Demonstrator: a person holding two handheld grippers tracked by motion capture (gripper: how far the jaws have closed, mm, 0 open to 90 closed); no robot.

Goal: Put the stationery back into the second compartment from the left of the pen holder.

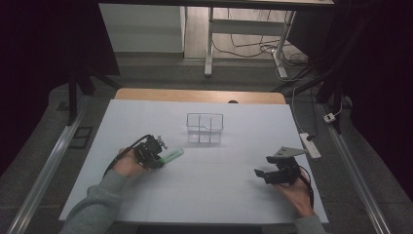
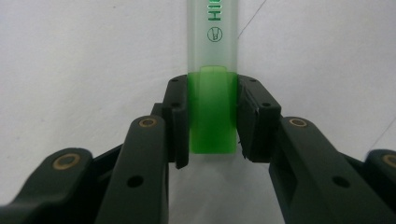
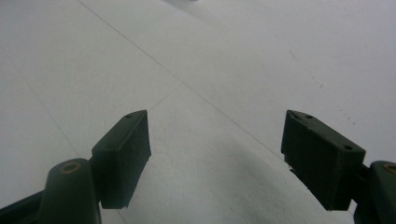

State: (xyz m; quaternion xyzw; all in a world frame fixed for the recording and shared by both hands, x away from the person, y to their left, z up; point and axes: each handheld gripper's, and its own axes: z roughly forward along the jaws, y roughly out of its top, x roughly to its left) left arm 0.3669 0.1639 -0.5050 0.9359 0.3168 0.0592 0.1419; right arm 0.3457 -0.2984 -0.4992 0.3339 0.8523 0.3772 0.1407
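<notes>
Left gripper jaws clamp the green highlighter; right gripper jaws apart; clear organizer beyond.

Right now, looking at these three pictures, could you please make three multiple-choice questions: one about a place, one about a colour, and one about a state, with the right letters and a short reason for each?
1. Where does the clear divided box stand on the white table?
A. Toward the far side, near the middle
B. At the near edge, beside the right hand
C. On the floor

2. What colour is the end of the highlighter between the left gripper pads?
A. Red
B. Green
C. Blue

3. How are the jaws of the right gripper?
A. Shut on the highlighter
B. Shut on the box
C. Open, with nothing between them

Answers:
1 A: the high view shows the box beyond both grippers, near the middle.
2 B: the left gripper view shows a bright green cap.
3 C: the right gripper view shows bare table between wide jaws.
</notes>
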